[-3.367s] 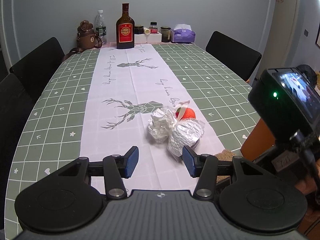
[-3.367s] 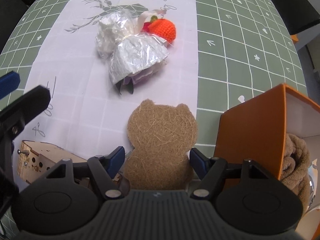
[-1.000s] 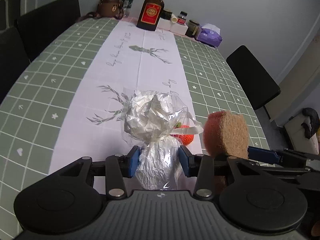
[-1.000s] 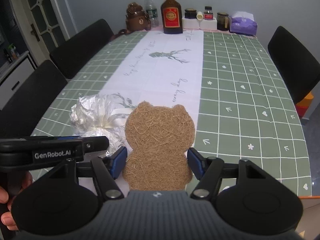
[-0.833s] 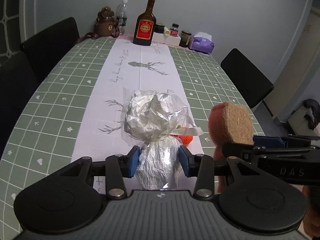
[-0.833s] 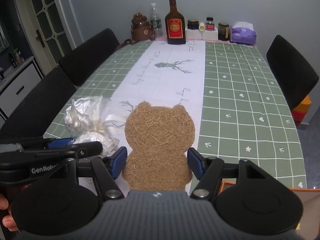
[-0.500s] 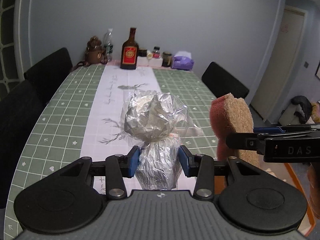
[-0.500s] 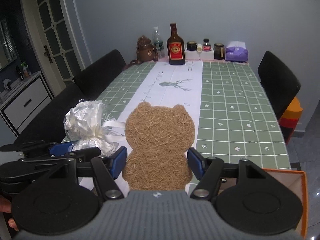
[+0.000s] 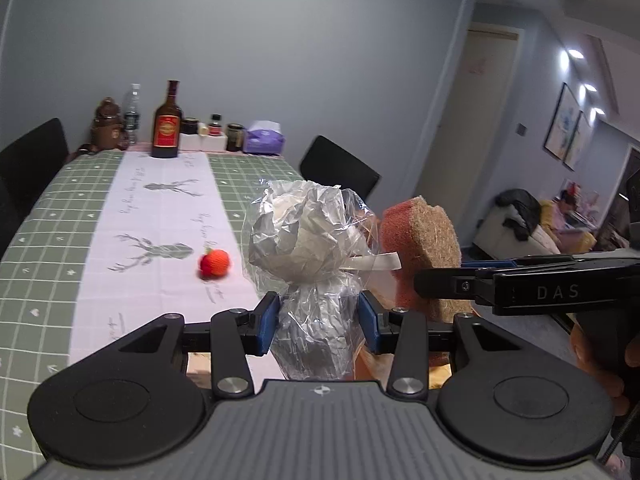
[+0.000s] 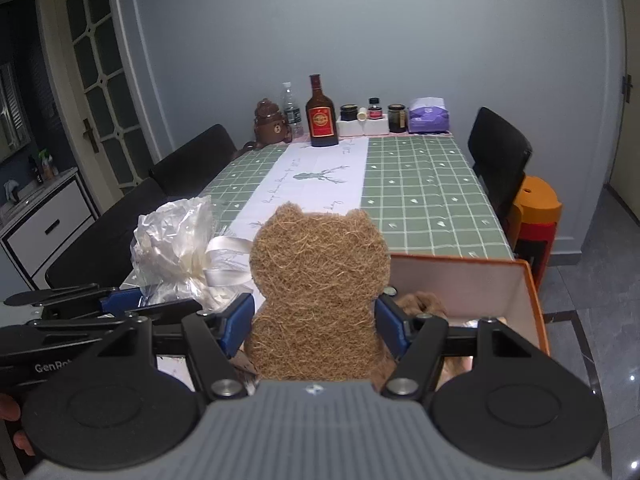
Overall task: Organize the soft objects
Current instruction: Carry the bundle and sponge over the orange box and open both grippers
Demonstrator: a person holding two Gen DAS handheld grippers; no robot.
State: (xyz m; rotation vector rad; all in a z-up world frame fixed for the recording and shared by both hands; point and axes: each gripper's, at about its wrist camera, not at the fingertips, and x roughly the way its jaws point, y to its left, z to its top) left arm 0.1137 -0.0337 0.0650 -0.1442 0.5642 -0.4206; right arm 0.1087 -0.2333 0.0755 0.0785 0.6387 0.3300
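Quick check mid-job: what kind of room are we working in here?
Most likely a home dining room: a long table with a green checked tablecloth, black dining chairs alongside it, and a liquor bottle with jars at the far end.

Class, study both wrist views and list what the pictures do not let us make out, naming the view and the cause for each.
- Contents of the orange box, right wrist view: the bear-shaped sponge and the gripper body cover most of the inside.
- What the foil-and-cellophane bundle wraps, both views: crinkled wrapping hides it.
- The small orange-red ball, left wrist view: blurred.
- Jar labels at the table's far end, right wrist view: too small.
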